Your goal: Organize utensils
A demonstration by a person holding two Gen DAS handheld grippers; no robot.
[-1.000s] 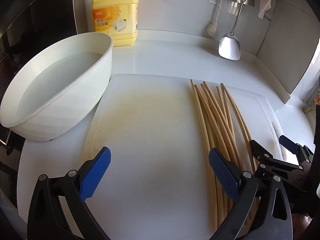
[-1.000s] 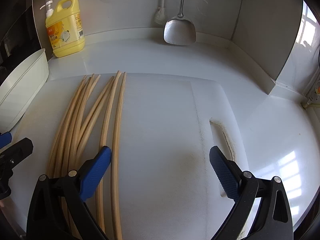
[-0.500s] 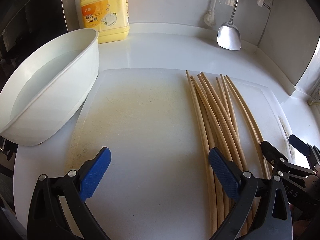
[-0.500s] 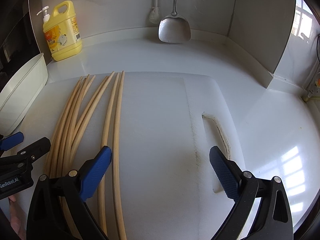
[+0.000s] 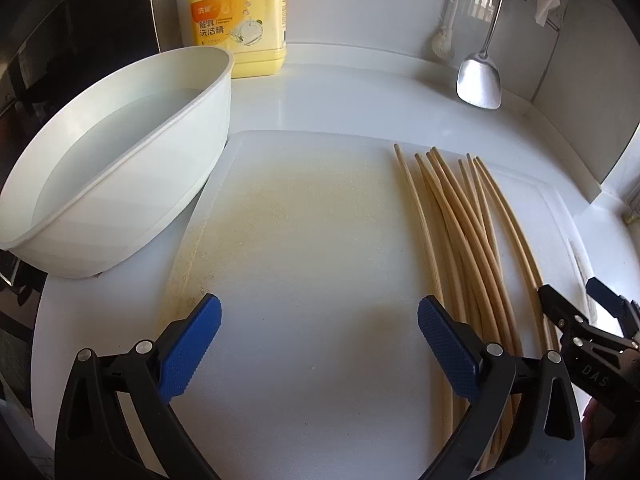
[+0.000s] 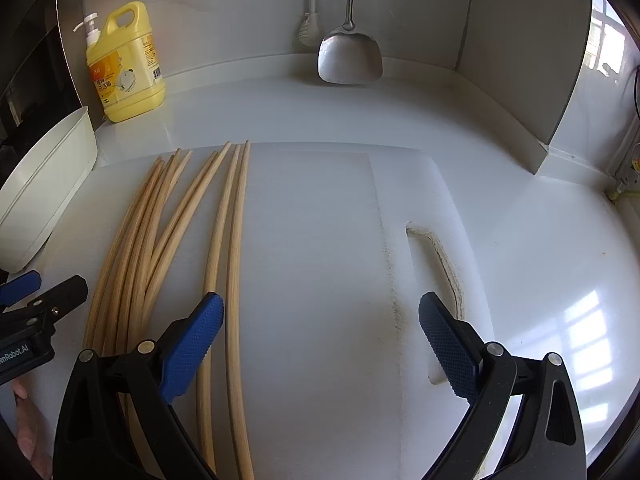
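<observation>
Several long wooden chopsticks (image 5: 460, 224) lie side by side on a white cutting board (image 5: 312, 240); they also show in the right wrist view (image 6: 160, 232). My left gripper (image 5: 320, 344) is open and empty above the board's near middle, left of the chopsticks. My right gripper (image 6: 320, 344) is open and empty, its left finger (image 6: 192, 344) over the two rightmost chopsticks. The right gripper's tips show at the left view's right edge (image 5: 580, 320).
A white basin (image 5: 120, 184) of water sits at the left of the board. A yellow detergent bottle (image 5: 240, 20) stands at the back wall. A metal spatula (image 6: 350, 56) and a brush (image 6: 310, 28) hang at the back. The board's handle slot (image 6: 436, 264) is at right.
Both grippers have pulled back slightly and tilted, so the scene sits a little lower in both views. The chopsticks have not moved. Both grippers stay open.
</observation>
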